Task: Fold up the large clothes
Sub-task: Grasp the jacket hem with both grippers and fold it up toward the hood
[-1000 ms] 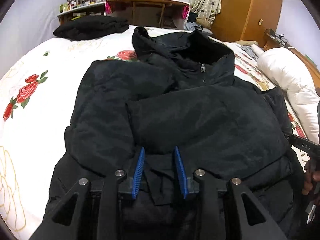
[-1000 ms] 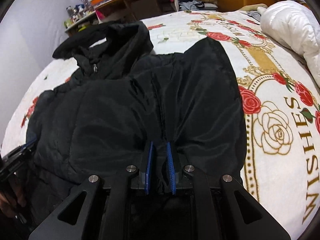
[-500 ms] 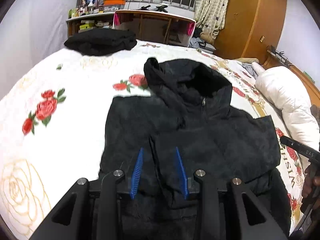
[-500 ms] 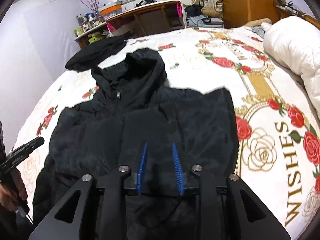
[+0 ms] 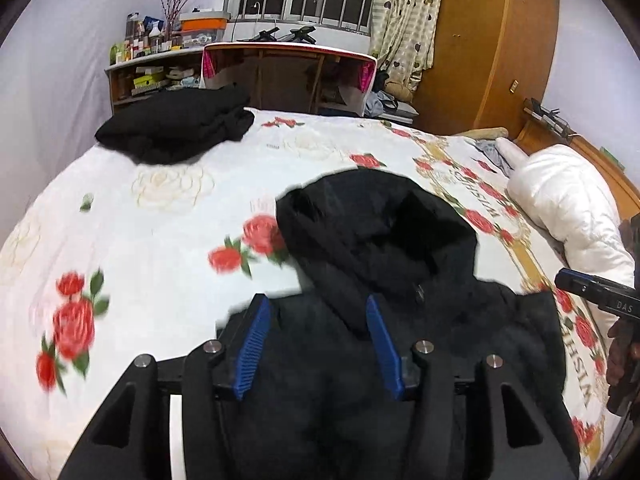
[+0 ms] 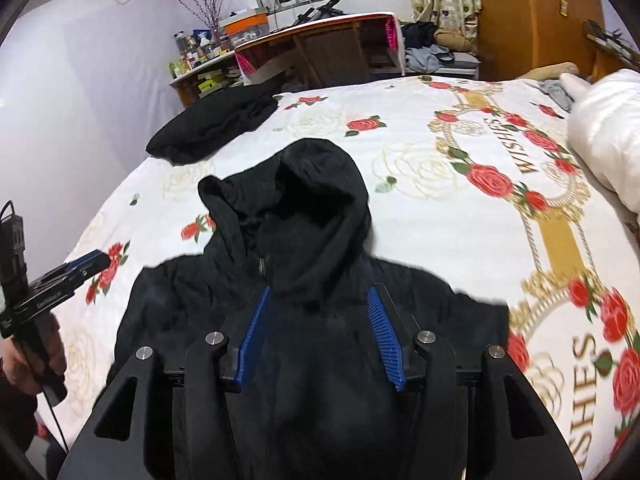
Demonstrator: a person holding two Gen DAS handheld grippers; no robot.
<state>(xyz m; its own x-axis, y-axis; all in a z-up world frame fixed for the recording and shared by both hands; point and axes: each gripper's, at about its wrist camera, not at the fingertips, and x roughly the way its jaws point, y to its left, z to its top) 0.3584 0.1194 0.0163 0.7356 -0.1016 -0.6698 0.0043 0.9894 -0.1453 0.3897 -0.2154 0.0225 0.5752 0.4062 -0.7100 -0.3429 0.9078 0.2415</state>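
1. Black hooded jacket [image 6: 320, 320] lies on the bed [image 6: 440, 220], hood [image 6: 312, 200] toward the far end, body toward the near edge; sides look already turned in.
2. Left gripper [image 5: 316, 344] released, fingers spread, nothing between them, above the jacket's left shoulder.
3. Right gripper [image 6: 320, 336] also released and empty, over the chest just below the hood.
4. Second dark garment [image 5: 176, 124] sits folded at the far left; white duvet [image 5: 572, 208] at right.
5. Judgement: padded, soft, bulky, probably slick shell; it will slump and spring back.
6. Best hold: pinch thick seams, hem or shoulder edges, both sides together.
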